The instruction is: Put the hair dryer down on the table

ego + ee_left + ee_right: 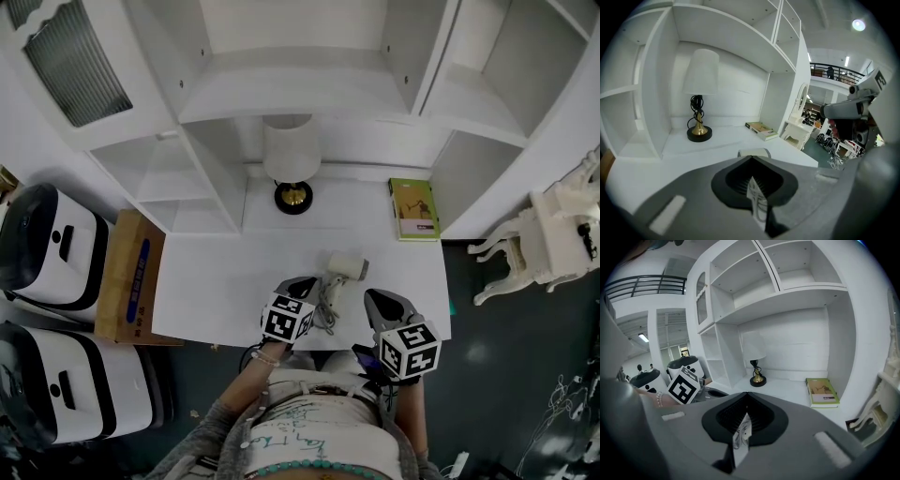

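The small white hair dryer (pixel 349 266) is lying mid-frame on the table (pixel 225 281). The left gripper (pixel 301 283) and right gripper (pixel 379 300) are hovering below it, jaws together.

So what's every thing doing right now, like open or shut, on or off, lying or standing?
Hair dryer: lying on the table, not held.
Lamp: standing upright, looks unlit.
Book: shut, lying flat.
Left gripper: jaws together, holding nothing.
Right gripper: jaws together, holding nothing.
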Demonstrator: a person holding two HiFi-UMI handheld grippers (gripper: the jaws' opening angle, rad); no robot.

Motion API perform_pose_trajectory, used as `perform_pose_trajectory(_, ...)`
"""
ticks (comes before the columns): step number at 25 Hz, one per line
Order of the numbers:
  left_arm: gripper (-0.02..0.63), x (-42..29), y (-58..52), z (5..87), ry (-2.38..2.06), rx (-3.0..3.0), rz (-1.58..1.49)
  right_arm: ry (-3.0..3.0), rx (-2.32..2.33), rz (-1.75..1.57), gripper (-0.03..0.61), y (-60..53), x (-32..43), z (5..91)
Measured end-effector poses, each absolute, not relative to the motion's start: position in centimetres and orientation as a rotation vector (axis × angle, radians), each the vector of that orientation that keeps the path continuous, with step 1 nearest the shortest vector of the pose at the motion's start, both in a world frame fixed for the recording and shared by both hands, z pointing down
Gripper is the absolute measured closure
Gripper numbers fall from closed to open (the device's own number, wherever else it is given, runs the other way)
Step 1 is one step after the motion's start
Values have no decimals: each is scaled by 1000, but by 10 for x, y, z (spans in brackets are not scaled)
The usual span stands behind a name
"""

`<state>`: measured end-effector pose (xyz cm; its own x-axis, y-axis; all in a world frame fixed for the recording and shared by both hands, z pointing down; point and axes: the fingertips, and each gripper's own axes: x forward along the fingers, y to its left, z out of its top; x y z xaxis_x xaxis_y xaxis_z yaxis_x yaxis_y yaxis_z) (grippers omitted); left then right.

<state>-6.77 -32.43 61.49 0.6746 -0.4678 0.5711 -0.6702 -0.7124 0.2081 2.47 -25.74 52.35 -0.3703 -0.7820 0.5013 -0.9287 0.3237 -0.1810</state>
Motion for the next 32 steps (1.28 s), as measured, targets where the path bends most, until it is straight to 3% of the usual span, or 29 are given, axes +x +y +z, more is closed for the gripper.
perform_pose_trajectory(14,612,-29,-326,583,-973,2441,563,-2305,1445,626,551,-274,59,513)
perform_pose_trajectory(32,614,-26,-324,541,-1032,2444,446,-2387,1375,583,551,-287,49,497)
